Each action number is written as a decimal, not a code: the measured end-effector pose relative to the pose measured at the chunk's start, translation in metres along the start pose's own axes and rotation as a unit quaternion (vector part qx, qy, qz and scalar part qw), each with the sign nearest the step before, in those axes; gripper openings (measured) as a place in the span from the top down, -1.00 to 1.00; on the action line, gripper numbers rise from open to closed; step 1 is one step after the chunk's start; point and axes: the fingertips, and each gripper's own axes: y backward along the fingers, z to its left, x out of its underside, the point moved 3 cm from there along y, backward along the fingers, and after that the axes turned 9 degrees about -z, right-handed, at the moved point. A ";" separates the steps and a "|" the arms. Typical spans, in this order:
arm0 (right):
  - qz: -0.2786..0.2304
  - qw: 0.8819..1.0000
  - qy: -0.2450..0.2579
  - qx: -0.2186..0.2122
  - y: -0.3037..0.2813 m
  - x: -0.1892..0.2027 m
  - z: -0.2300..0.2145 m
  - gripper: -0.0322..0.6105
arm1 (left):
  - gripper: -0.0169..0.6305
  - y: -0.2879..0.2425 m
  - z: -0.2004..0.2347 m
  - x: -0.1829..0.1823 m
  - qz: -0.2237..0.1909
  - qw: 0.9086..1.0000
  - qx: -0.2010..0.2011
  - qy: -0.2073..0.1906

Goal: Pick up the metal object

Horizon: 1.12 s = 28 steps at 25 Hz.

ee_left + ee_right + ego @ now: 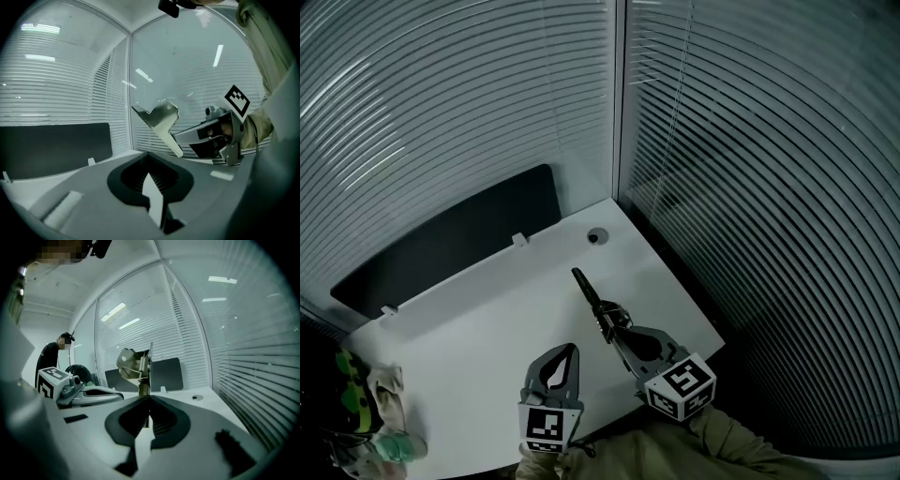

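The metal object (592, 298) is a long hinged piece with a spring, and it sticks out past my right gripper (616, 330), which is shut on its near end above the white table (487, 319). In the right gripper view the object (135, 364) stands upright from the closed jaw tips of the right gripper (147, 398). My left gripper (571, 350) hovers just left of it, shut with nothing between its jaws. The left gripper view shows the left gripper's (149, 155) own closed jaws, with the object (161, 119) and the right gripper (180, 137) beyond them.
A dark panel (459, 239) stands along the table's back edge, with a small round grommet (597, 236) near the far corner. Glass walls with blinds (750, 187) close in behind and to the right. Cloth and green items (380, 412) lie at the left.
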 end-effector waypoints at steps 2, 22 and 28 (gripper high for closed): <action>-0.009 1.000 -0.004 -0.001 0.002 0.003 -0.004 0.89 | 0.93 -0.002 -0.002 0.002 -0.001 1.000 0.001 -0.006; -0.017 1.000 -0.011 -0.009 0.015 0.004 -0.009 0.89 | 0.93 0.002 -0.013 0.004 0.005 1.000 -0.011 -0.005; -0.017 1.000 -0.010 -0.009 0.017 0.008 -0.007 0.89 | 0.93 0.006 -0.015 0.005 0.006 1.000 -0.010 -0.008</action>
